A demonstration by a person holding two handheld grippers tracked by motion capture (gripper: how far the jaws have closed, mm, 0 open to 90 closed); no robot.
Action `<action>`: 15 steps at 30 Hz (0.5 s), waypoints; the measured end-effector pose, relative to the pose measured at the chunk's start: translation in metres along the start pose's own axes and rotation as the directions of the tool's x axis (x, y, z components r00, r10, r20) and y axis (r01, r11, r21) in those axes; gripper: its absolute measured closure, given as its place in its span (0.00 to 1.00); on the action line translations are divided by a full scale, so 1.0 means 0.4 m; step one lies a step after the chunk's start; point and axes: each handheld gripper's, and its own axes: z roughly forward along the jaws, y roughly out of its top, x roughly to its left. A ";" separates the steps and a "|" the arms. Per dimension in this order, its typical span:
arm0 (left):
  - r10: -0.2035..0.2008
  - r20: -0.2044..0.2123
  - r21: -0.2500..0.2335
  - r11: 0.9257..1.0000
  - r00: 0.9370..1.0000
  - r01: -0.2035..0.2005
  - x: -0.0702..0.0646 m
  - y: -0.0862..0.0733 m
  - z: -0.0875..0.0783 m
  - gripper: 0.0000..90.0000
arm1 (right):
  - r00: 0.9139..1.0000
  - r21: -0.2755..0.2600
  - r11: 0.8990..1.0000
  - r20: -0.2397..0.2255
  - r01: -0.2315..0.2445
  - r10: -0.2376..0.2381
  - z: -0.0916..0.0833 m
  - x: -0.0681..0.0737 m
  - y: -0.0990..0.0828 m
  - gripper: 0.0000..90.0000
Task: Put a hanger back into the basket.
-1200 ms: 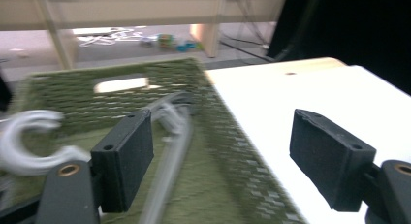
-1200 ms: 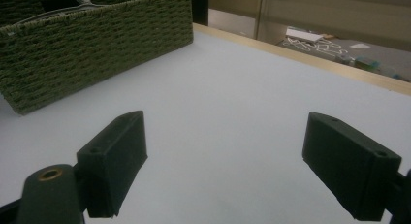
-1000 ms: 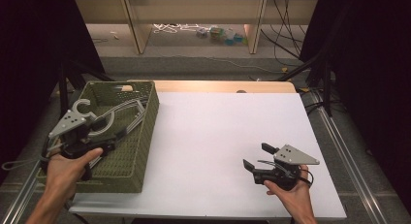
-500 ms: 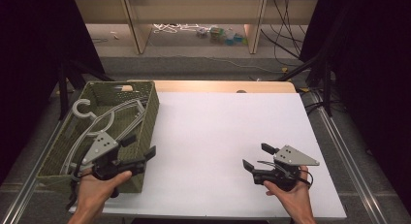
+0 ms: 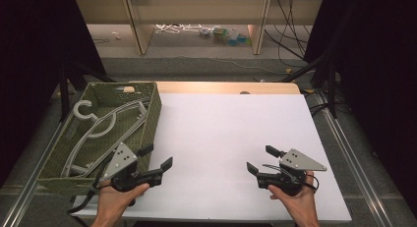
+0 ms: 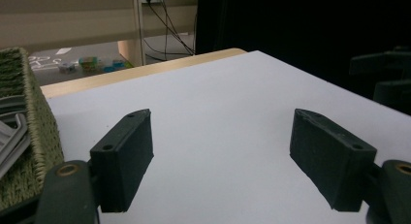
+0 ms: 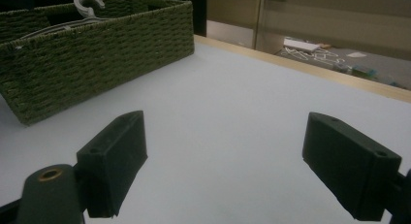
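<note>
Both grippers wide open, empty: left gripper (image 5: 156,158) just beside basket (image 5: 153,105), hangers (image 5: 105,126) inside, looks done; right gripper (image 5: 259,160) well apart.

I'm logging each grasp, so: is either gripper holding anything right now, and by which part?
Nothing is held. The left gripper and the right gripper both stand open over the bare white table; the hangers lie in the green basket.
</note>
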 end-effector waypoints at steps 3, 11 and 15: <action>0.015 0.003 0.017 1.000 1.000 -0.015 -0.013 -0.013 0.008 0.26 | 1.000 0.001 1.000 -0.001 0.004 -0.004 -0.005 0.003 -0.005 0.19; 0.036 -0.019 0.035 0.999 0.999 -0.035 -0.033 -0.044 0.023 0.26 | 1.000 -0.008 1.000 -0.002 0.001 -0.001 -0.013 0.008 -0.018 0.19; 0.047 -0.052 0.027 0.999 0.998 -0.045 -0.024 -0.068 0.021 0.27 | 1.000 -0.013 1.000 -0.010 -0.004 0.004 -0.020 0.009 -0.026 0.19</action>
